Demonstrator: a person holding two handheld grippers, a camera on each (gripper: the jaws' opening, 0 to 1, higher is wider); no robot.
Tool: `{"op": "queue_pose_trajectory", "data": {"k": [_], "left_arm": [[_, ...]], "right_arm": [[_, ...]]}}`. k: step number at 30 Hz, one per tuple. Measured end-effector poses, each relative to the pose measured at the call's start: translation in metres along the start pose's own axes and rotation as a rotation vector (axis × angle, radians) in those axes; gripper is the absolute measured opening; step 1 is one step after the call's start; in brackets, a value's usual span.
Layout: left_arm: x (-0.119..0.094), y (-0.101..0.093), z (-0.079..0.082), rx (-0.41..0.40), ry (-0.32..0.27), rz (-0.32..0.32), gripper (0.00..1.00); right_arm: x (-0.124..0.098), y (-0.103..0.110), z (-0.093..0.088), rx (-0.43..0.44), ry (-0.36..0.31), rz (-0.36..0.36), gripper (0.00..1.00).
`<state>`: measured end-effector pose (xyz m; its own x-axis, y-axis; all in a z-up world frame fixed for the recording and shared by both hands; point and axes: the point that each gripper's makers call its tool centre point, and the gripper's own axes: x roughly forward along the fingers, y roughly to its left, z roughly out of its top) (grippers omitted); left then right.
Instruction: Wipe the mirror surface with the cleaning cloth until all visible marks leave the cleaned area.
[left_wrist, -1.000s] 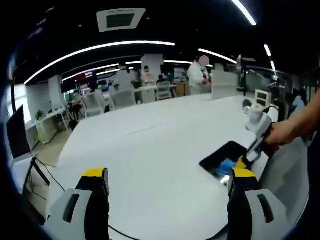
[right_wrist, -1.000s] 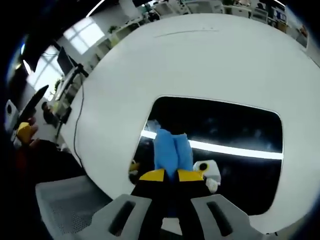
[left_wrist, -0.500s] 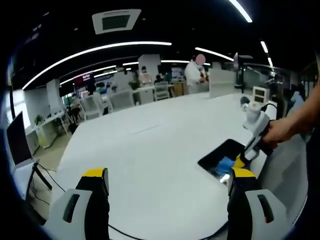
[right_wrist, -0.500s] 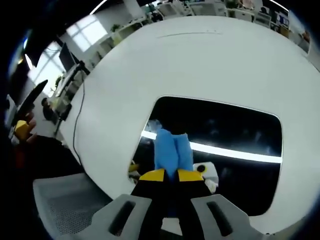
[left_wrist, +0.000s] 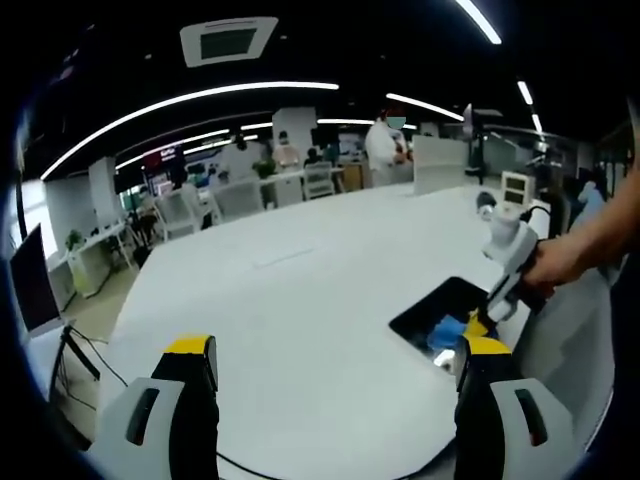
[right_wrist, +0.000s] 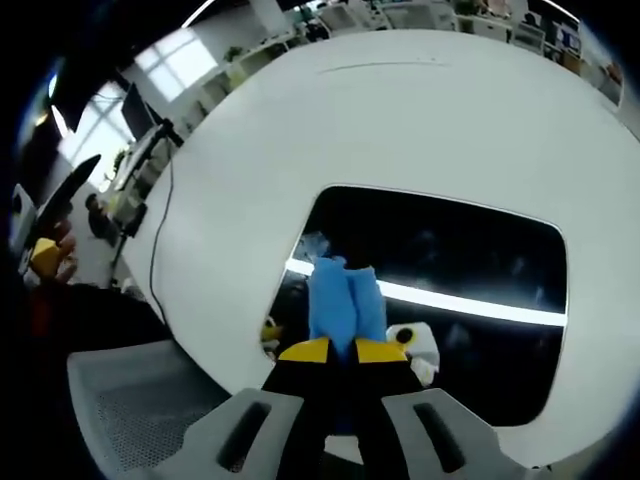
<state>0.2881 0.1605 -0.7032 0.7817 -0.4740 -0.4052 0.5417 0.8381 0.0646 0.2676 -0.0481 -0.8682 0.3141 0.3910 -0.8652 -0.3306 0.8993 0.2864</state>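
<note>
**Cloth at the mirror's left end, unwiped glass stretching right**

In the right gripper view the mirror (right_wrist: 440, 290) lies flat on the white surface (right_wrist: 420, 120), a dark rounded rectangle across the middle of the frame, its long axis running left to right. The blue cloth (right_wrist: 345, 305) is pinched between the closed fingers of the right gripper (right_wrist: 342, 350) and presses on the glass near the mirror's lower-left part. Most of the glass, with faint smudges at centre right, lies to the right of the cloth, so the next stroke would likely run that way along the long axis. The left gripper (left_wrist: 335, 365), fingers apart and empty, hangs over bare surface, the mirror toward its lower right; the right is clearly nearer.
</note>
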Motion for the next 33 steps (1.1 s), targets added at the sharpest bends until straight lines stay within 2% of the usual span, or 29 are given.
{"op": "queue_pose_trajectory", "data": {"k": [10, 13, 16, 21, 24, 33], "left_arm": [[0.000, 0.002, 0.006, -0.018, -0.024, 0.017, 1.00], [0.001, 0.001, 0.004, -0.018, -0.018, 0.012, 1.00], [0.001, -0.001, 0.006, -0.058, -0.048, 0.002, 1.00], [0.000, -0.002, 0.007, -0.051, -0.057, 0.012, 1.00], [-0.001, -0.001, 0.000, -0.062, -0.041, 0.012, 1.00], [0.001, 0.003, -0.003, -0.081, -0.031, 0.018, 1.00]], "right_arm": [[0.000, 0.000, 0.001, 0.000, 0.009, 0.001, 0.01], [0.000, 0.000, 0.001, -0.004, 0.005, 0.000, 0.02], [0.000, 0.000, 0.000, 0.000, 0.003, 0.004, 0.02], [-0.001, 0.002, -0.002, -0.012, 0.007, 0.003, 0.01], [-0.001, 0.002, -0.004, -0.008, 0.013, 0.006, 0.01], [-0.005, 0.002, -0.011, 0.000, 0.026, 0.011, 0.01]]}}
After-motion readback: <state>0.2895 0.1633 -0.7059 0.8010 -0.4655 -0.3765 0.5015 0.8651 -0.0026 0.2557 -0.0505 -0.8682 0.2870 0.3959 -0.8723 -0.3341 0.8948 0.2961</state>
